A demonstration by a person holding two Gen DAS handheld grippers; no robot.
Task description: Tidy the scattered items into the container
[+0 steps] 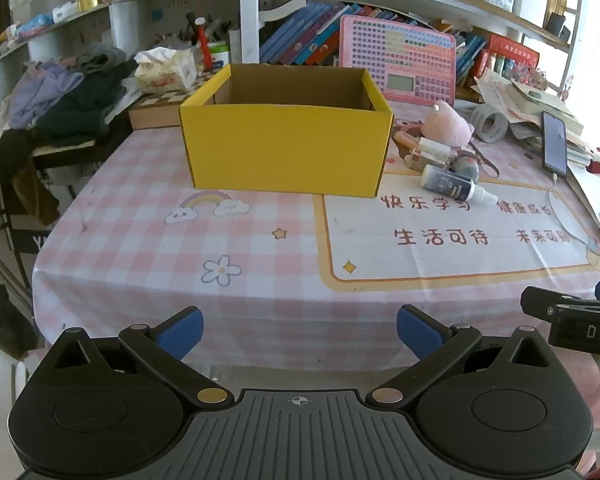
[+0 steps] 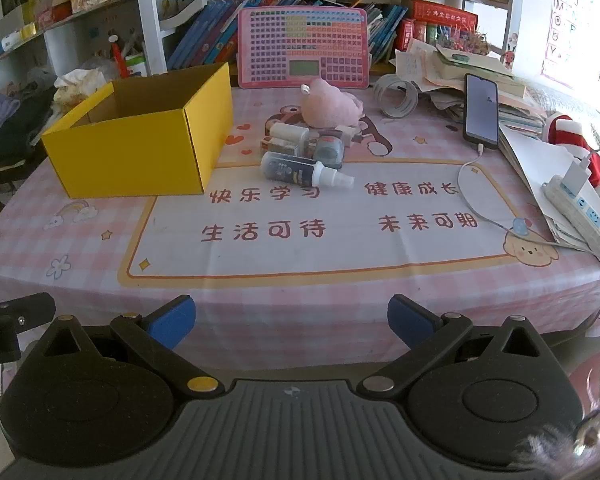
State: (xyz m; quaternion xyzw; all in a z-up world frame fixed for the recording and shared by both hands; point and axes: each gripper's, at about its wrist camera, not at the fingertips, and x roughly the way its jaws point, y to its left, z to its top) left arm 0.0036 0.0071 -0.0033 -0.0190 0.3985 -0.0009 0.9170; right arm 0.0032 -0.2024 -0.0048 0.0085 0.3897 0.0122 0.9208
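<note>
- Both grippers hang over the near edge of the counter (image 2: 300,280), which has a pink checked cloth on it.
- Left gripper (image 1: 299,334): blue-padded fingers (image 1: 182,332) spread wide, nothing between them. The open yellow cardboard box (image 1: 286,148) sits straight ahead, well past the fingertips.
- Right gripper (image 2: 291,326): fingers (image 2: 174,322) wide apart too, empty.
- The scattered stuff is far ahead of the right fingers, just right of the box: a clear spray bottle with a white nozzle (image 2: 300,172) lying on its side, small bottles (image 2: 290,136) bunched behind it, and a pink plush toy (image 2: 328,106) at the back.
- Nothing touches either gripper.
</note>
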